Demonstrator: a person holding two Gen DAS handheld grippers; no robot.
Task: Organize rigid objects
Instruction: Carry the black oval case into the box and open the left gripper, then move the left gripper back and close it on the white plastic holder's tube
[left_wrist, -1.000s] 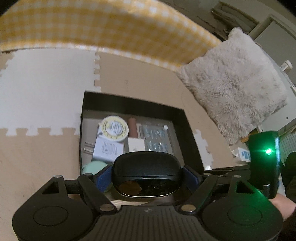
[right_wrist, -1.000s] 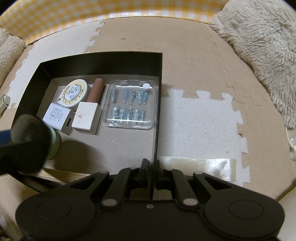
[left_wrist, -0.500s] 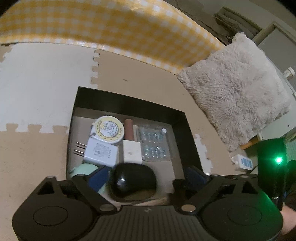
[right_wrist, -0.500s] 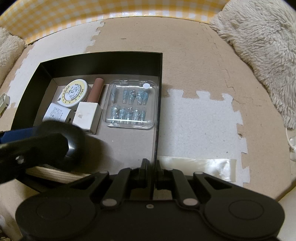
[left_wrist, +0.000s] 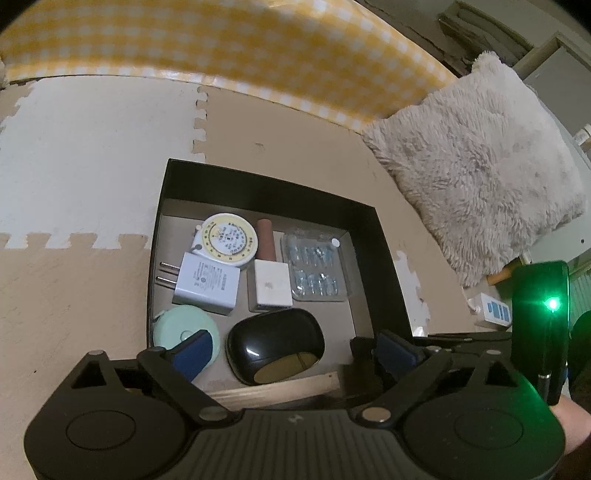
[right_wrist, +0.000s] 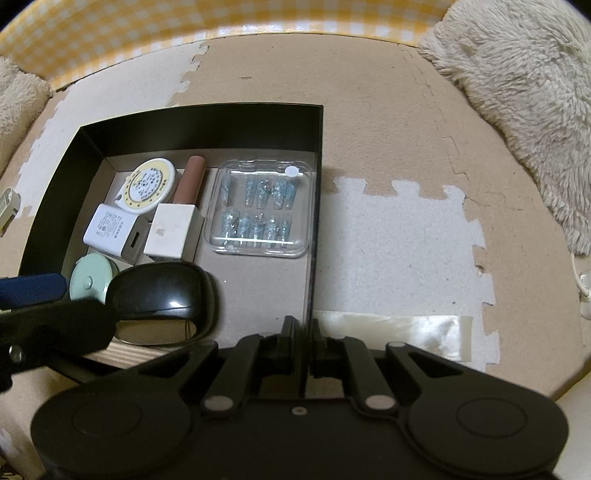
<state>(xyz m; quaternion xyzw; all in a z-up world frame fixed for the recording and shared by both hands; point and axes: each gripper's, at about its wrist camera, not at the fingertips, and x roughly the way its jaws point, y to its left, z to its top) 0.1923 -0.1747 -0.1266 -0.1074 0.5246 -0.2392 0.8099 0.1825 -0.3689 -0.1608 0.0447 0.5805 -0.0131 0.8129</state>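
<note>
A black box (left_wrist: 384, 258) (right_wrist: 207, 122) on the floor mat holds several items: a glossy black case (left_wrist: 275, 343) (right_wrist: 162, 299) near its front, a mint round case (left_wrist: 184, 328), a white charger (left_wrist: 207, 284), a yellow-faced tape measure (left_wrist: 229, 240), a white cube (left_wrist: 269, 286), a brown tube (left_wrist: 266, 240) and a clear case of blue pieces (left_wrist: 314, 273) (right_wrist: 260, 210). My left gripper (left_wrist: 291, 350) is open, fingers either side of the black case and apart from it. My right gripper (right_wrist: 301, 328) is shut on the box's right wall.
A fluffy beige cushion (left_wrist: 476, 162) (right_wrist: 524, 81) lies right of the box. A yellow checked cloth (left_wrist: 221, 48) runs along the back. A white power strip (left_wrist: 495, 306) lies at the right. Clear tape (right_wrist: 399, 332) is stuck on the mat.
My left gripper opened and let go of the black case, which now lies in the box front. The left gripper drew back and up. The right gripper stayed put.
</note>
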